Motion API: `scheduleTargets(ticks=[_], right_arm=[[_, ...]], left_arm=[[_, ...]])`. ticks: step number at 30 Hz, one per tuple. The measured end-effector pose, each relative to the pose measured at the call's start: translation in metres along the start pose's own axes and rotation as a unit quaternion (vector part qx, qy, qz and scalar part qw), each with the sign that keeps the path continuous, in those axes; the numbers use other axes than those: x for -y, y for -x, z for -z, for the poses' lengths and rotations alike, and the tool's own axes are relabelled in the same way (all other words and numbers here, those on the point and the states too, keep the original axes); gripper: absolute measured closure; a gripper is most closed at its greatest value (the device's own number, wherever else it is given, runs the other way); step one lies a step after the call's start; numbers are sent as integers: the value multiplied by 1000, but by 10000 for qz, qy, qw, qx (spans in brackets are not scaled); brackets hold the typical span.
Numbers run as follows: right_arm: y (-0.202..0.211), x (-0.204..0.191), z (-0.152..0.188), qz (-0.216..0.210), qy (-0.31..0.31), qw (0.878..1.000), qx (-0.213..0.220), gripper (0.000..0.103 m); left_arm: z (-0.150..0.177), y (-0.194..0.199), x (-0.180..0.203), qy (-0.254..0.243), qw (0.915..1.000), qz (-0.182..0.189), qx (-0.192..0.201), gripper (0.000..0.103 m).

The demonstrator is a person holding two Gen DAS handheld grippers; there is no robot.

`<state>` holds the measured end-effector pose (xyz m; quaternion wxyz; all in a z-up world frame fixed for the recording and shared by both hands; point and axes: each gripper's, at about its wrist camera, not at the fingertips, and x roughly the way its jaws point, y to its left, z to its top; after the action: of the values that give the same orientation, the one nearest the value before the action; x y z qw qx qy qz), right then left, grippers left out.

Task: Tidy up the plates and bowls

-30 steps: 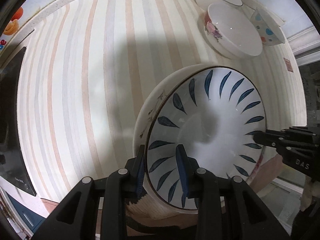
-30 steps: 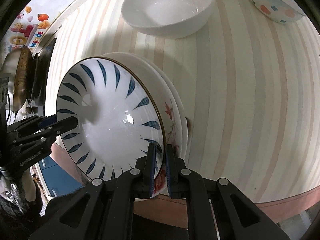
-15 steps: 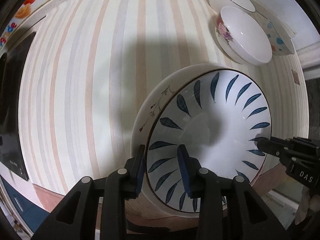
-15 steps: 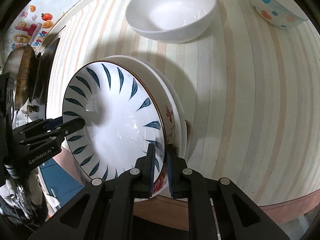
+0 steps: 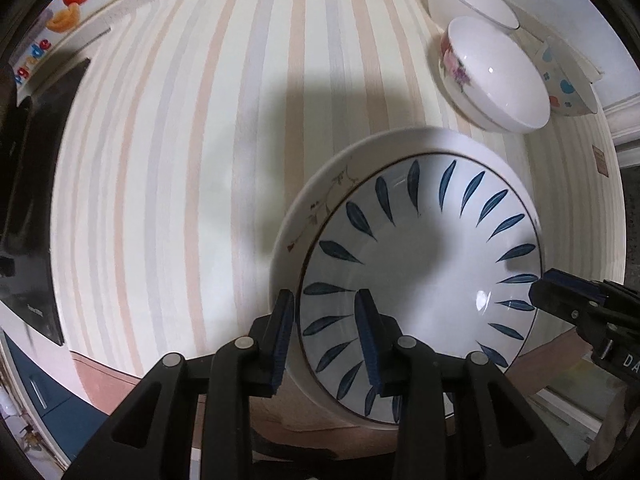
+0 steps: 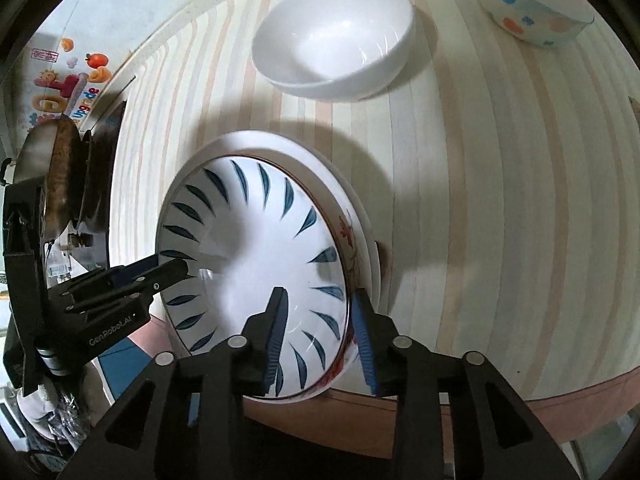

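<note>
Left-wrist view looks straight down on the left gripper (image 5: 326,334), whose jaws straddle the near rim of the blue-leaf plate (image 5: 420,276), one blue pad outside the rim and one inside; whether the pads press on it cannot be told. That plate lies on a stack of white flowered plates (image 5: 316,208) at the near edge of the striped table (image 5: 180,160). From the right-wrist view, the right gripper (image 6: 320,332) has just been opening, its jaws now parted around the opposite rim of the same plate with gaps on both sides. Farther back stand a white bowl (image 6: 334,38) and a dotted bowl (image 6: 528,4), well apart from the stack. At the table's left side sits a dark pan (image 6: 60,168).
</note>
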<state>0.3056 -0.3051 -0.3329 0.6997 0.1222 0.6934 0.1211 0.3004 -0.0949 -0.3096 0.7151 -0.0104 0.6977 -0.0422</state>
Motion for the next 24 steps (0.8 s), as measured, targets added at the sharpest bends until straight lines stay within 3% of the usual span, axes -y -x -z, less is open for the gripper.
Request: scheduleTargets(ticks=[4,8,12,15,17,24], right_arm=[[16,-14,12,273,172,9991,263,60],[41,-37,36,680,436,9948,627,45],[71,-54,58,760,562,9911,942,34],[96,-68,82,819,635,9870,1226,23],[113,-77,98,899,690,9835,1411,17],[157,-104,154,1003,760,9721,1980,10]], left_arm=[[10,26,-5,-42,9996,-17,281,73],[38,67,-1,-87,9976,-5,691,73],[70,104,-1,-134,9937,40,1110,69],[90,129,-4,-152,9903,61,1377,51],[98,142,0,-214,9873,27,1574,18],[135,179,2,-261,9765,54,2139,5]])
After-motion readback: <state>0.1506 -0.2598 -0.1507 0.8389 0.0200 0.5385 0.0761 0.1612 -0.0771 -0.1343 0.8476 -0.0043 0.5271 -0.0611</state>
